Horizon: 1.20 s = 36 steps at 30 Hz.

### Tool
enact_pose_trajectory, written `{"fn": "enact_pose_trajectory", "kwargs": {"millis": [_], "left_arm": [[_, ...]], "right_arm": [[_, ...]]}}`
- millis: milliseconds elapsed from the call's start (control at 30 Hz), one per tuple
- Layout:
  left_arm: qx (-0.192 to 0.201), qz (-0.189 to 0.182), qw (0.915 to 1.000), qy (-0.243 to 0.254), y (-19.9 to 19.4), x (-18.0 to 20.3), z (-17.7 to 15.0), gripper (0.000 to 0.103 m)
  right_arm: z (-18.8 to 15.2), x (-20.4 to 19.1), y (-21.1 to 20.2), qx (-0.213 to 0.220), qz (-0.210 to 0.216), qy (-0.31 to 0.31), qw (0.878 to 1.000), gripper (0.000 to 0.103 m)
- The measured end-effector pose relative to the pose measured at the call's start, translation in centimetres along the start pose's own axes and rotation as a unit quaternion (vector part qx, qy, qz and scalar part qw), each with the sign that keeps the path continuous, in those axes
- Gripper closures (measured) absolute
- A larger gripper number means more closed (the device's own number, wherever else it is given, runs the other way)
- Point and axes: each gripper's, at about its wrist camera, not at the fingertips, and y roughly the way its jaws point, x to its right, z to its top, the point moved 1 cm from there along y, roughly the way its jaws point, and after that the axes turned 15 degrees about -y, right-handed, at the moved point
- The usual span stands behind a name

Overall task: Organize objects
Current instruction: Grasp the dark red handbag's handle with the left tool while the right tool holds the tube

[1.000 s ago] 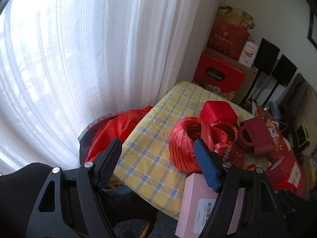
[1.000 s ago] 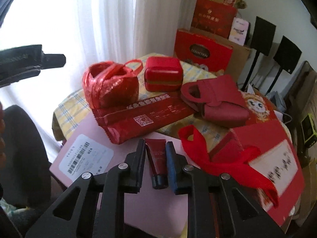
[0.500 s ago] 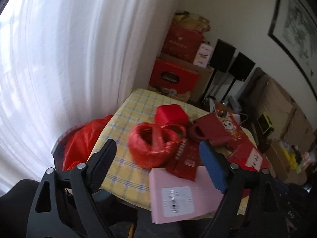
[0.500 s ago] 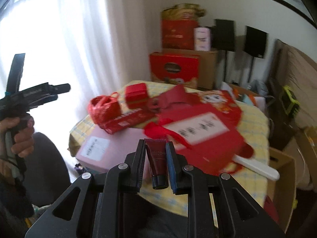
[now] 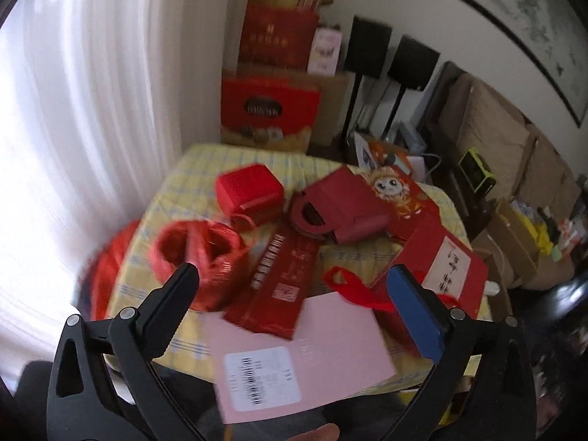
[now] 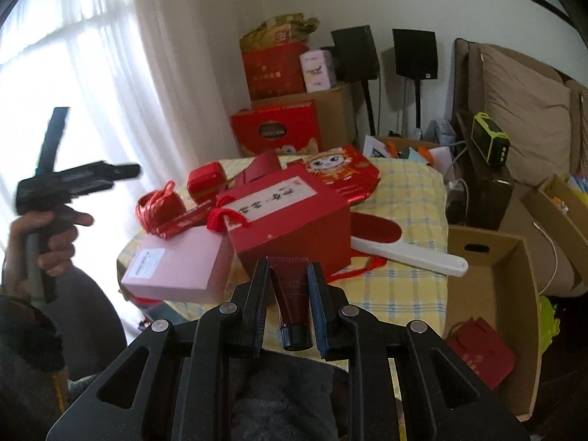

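Left wrist view
Left gripper [image 5: 294, 286]: fingers stood wide apart, had just been opening, nothing between them
Table [image 5: 205, 161]: yellow check cloth, crowded with red gift items
Count: one pink box [image 5: 305, 352] at near edge; one flat red packet [image 5: 283, 279] overlapping it; one raffia bundle [image 5: 198, 257]; one small red case [image 5: 250, 194]; one dark red pouch [image 5: 341, 209]; one red gift box [image 5: 444, 268] with label
Progress: judged early, all of these lay unsorted on the table

Right wrist view
Right gripper [image 6: 287, 294]: fingers clamped on dark red tube [image 6: 291, 301], cap toward the camera
Tube position: held above the near table edge, in front of the red gift box
Cardboard box [image 6: 492, 279]: one, open, on the floor at right, one small red bag [image 6: 477, 352] inside
Other: one white handled tool [image 6: 408, 253] on the table
Left: tube not yet set down, likely bound for the cardboard box
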Motion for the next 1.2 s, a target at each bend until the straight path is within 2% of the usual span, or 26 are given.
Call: {"fn": "enact_pose_trajectory", "kwargs": {"millis": [133,200,300,333,400,467,533,800,833,867,900,967,1033,1200], "left_arm": [[-0.049,-0.025,0.9978,-0.037,3.0,1.7,1.2,0.001],[-0.055,0.033,0.9978,-0.016,5.2,3.2,2.1,0.001],[-0.055,0.118,0.9912,0.024,8.0,4.5,3.2,0.001],[-0.063,0.147,0.9864,0.039,9.5,4.9,3.6,0.005],[-0.077,0.164,0.9824,0.046,11.2,4.9,4.0,0.018],[-0.096,0.162,0.9814,0.039,13.0,5.0,4.1,0.036],[-0.108,0.162,0.9800,0.040,14.3,5.3,4.0,0.045],[-0.113,0.161,0.9806,0.000,17.6,4.8,4.1,0.048],[-0.112,0.165,0.9799,-0.006,18.1,4.6,4.1,0.054],[-0.108,0.175,0.9784,-0.016,18.6,4.2,4.1,0.067],[-0.109,0.183,0.9768,-0.023,19.0,3.9,4.1,0.073],[-0.113,0.174,0.9776,-0.038,19.5,3.4,4.0,0.082],[-0.113,0.165,0.9786,-0.047,19.8,3.3,3.8,0.088],[-0.093,0.139,0.9849,-0.044,18.5,3.8,4.2,0.091]], "right_arm": [[-0.4,0.9,-0.1,0.005,0.005,0.013,1.000,0.083],[-0.6,1.3,0.0,0.004,0.007,0.019,1.000,0.083],[-0.8,1.8,0.0,0.007,0.011,0.026,1.000,0.083],[-0.8,1.9,0.0,0.008,0.012,0.028,1.000,0.083],[-0.9,2.2,0.1,0.008,0.012,0.031,0.999,0.083],[-1.1,2.5,0.3,0.007,0.015,0.035,0.999,0.083],[-1.4,2.9,0.7,0.004,0.018,0.040,0.999,0.083],[-1.9,3.6,1.1,0.001,0.024,0.054,0.998,0.083],[-1.9,3.6,1.1,0.001,0.024,0.055,0.998,0.083],[-1.9,3.7,1.1,0.002,0.025,0.057,0.998,0.083],[-1.9,3.8,1.1,0.002,0.026,0.058,0.998,0.083],[-1.9,3.9,1.1,0.002,0.026,0.061,0.998,0.083],[-1.9,4.0,1.0,0.003,0.027,0.061,0.998,0.083],[-1.9,4.0,1.1,0.002,0.027,0.062,0.998,0.083]]}}
